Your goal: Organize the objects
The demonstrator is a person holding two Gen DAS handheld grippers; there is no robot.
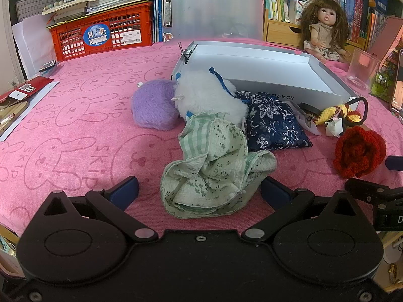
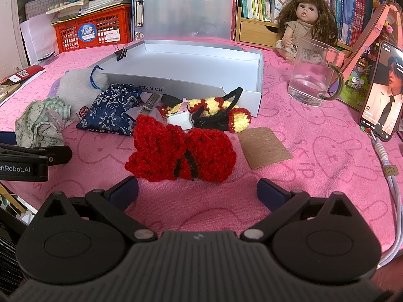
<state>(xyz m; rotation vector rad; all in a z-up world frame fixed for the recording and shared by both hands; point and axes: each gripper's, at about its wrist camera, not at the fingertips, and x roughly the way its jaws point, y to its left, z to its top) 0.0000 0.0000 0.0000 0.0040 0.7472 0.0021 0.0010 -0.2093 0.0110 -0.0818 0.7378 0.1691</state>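
My left gripper (image 1: 199, 191) is open, its jaws on either side of a crumpled green cloth (image 1: 214, 166) lying on the pink towel. Behind the cloth lie a white plush (image 1: 209, 93), a purple plush ball (image 1: 153, 107) and a blue floral pouch (image 1: 272, 123). A white open box (image 1: 264, 70) stands behind them. My right gripper (image 2: 197, 190) is open just in front of a red crocheted piece (image 2: 181, 148). Behind that piece lie a yellow-and-red crocheted item (image 2: 214, 108), the pouch (image 2: 110, 110) and the box (image 2: 191, 65).
A doll (image 2: 306, 22) sits at the back right beside a glass mug (image 2: 312, 73). A phone (image 2: 382, 93) leans at the right with a cable. A brown card (image 2: 264, 147) lies near the red piece. A red crate (image 1: 103, 32) with books and a clear clipboard (image 1: 211, 10) stand behind.
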